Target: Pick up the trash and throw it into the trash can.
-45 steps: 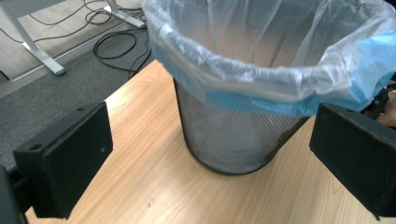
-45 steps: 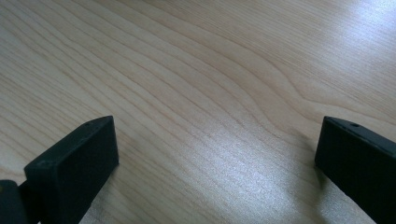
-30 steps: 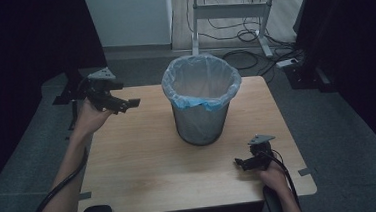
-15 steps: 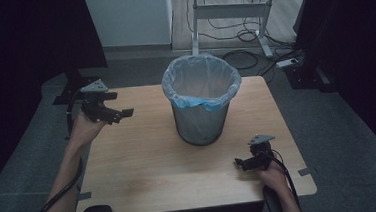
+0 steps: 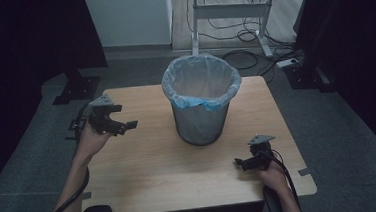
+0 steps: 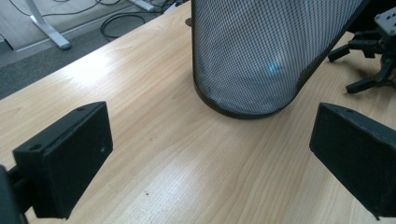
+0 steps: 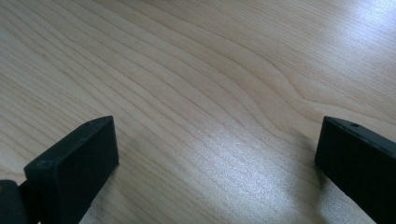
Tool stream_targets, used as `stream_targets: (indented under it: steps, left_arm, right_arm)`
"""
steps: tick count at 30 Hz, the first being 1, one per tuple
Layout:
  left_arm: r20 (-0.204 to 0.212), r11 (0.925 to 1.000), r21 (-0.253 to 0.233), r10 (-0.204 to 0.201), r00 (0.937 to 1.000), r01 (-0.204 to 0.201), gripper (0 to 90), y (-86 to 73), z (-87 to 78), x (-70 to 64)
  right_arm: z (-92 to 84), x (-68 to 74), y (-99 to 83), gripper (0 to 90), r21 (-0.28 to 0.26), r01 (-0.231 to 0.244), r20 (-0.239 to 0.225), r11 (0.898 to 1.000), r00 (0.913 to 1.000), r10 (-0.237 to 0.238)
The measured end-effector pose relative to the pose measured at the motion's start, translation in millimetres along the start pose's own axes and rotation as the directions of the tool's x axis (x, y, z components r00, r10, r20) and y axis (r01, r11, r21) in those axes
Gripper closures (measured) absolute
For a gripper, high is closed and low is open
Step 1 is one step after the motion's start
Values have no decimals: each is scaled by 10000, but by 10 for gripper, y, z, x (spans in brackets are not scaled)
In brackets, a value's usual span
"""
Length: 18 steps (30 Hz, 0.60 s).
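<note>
Centrally on the worktop (image 5: 145, 164) stands the mesh bin (image 5: 202, 117), upright, bag-lined. Left hand-held gripper (image 5: 122, 121) hovers well left of it, jaws spread, empty. Right hand-held gripper (image 5: 244, 163) rests near the front-right edge, jaws spread, empty.

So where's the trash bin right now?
In the high view the mesh bin stands on the wooden table, toward its far edge near the middle, between the left gripper and right gripper.

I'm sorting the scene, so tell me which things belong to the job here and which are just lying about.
In the job: mesh bin with its plastic liner; left gripper, right gripper, both open.

Just lying about: desk, floor cables, power strip.
</note>
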<state>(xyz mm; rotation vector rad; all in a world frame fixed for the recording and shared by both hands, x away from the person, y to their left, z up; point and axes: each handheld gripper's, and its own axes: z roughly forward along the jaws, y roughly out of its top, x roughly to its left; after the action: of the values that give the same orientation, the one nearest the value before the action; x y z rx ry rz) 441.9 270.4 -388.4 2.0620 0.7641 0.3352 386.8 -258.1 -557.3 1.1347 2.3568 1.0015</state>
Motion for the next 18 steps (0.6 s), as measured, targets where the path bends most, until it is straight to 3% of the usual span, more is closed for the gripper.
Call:
stream_targets:
  steps: [18]
  left_arm:
    - [44, 9996, 190, 209, 9998, -210, 0, -402, 398, -187]
  right_arm:
    - [0, 1, 0, 0, 0, -20, -2, 10000, 10000, 20]
